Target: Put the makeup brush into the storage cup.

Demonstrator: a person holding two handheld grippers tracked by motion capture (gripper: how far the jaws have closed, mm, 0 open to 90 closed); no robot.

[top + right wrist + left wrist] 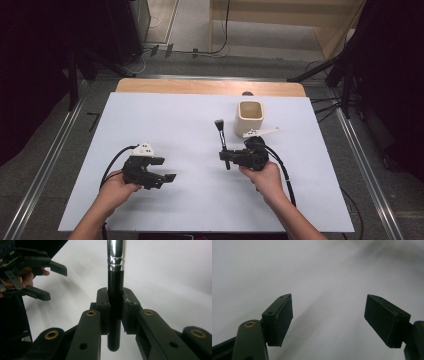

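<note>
A makeup brush [220,137] with a black handle and a silver ferrule [116,253] is clamped by its handle in my right gripper [228,159], which is shut on it right of the table's middle. The brush points away from me, toward the far side. In the right gripper view the handle [115,315] runs straight up between the two jaws. A cream square cup [249,117] stands upright just beyond and right of the brush. My left gripper [167,170] hovers at the near left, open, with nothing between its pads [284,320].
A white sheet [165,120] covers the table, with a wooden strip [210,87] showing at its far edge. Dark stands and cables surround the table on the floor. My left gripper [50,277] is seen off to the left in the right gripper view.
</note>
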